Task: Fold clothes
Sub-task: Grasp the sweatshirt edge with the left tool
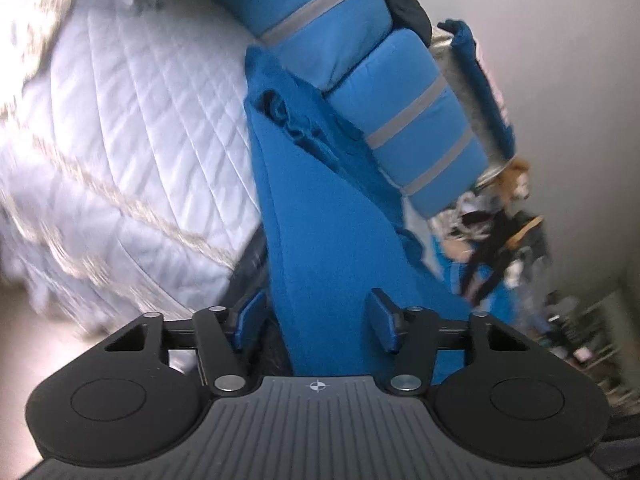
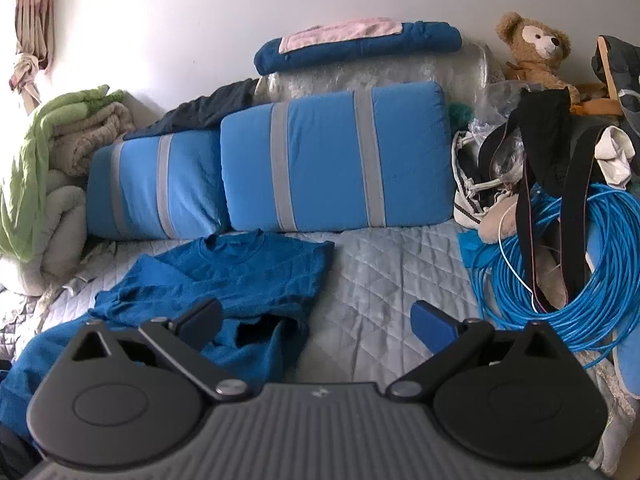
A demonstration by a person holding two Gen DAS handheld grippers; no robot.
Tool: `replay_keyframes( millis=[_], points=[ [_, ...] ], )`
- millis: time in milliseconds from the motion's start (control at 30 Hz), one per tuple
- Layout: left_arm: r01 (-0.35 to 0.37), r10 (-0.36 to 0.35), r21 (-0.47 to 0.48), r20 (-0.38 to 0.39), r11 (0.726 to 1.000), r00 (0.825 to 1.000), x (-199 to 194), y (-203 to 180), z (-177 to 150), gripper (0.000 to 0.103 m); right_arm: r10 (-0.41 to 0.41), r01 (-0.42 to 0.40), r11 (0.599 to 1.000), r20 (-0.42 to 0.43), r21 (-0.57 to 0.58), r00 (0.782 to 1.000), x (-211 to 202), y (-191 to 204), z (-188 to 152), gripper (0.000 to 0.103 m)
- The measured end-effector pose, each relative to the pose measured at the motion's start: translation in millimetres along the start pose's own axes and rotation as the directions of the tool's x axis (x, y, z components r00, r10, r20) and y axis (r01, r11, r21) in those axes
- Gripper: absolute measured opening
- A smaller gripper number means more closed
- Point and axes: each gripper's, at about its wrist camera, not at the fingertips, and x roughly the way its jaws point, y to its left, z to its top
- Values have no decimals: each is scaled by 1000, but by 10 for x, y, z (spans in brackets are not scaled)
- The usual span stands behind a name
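One blue shirt point(image 2: 224, 276) lies on the bed point(image 2: 384, 280), near the two striped pillows point(image 2: 336, 160) — soft, light, floppy, best pinched at hem or shoulder. My left claw point(image 1: 316, 324) straddles its cloth, fingers apart — not clamped. My right claw point(image 2: 316, 320) hangs spread wide, empty.

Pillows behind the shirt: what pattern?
Light blue pillows with grey stripes; clearest in right wrist view.
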Motion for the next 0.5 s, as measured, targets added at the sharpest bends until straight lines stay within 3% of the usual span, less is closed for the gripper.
replay_keyframes(
  millis=[133, 167, 267, 500],
  points=[
    [47, -48, -67, -13, 997, 999, 30, 86, -41, 37, -7, 7, 999, -2, 32, 1000, 11, -63, -55, 103],
    [55, -56, -71, -10, 996, 998, 19, 92, -50, 27, -17, 17, 999, 2, 43, 1000, 17, -77, -70, 103],
    [50, -50, -80, 0, 996, 999, -18, 88, -57, 12, -25, 25, 996, -3, 81, 1000, 38, -130, -150, 103],
    [3, -3, -35, 16, 999, 1000, -2, -14, -65, 11, 15, -10, 991, -39, 131, 999, 80, -178, -439, 103]
  ],
)
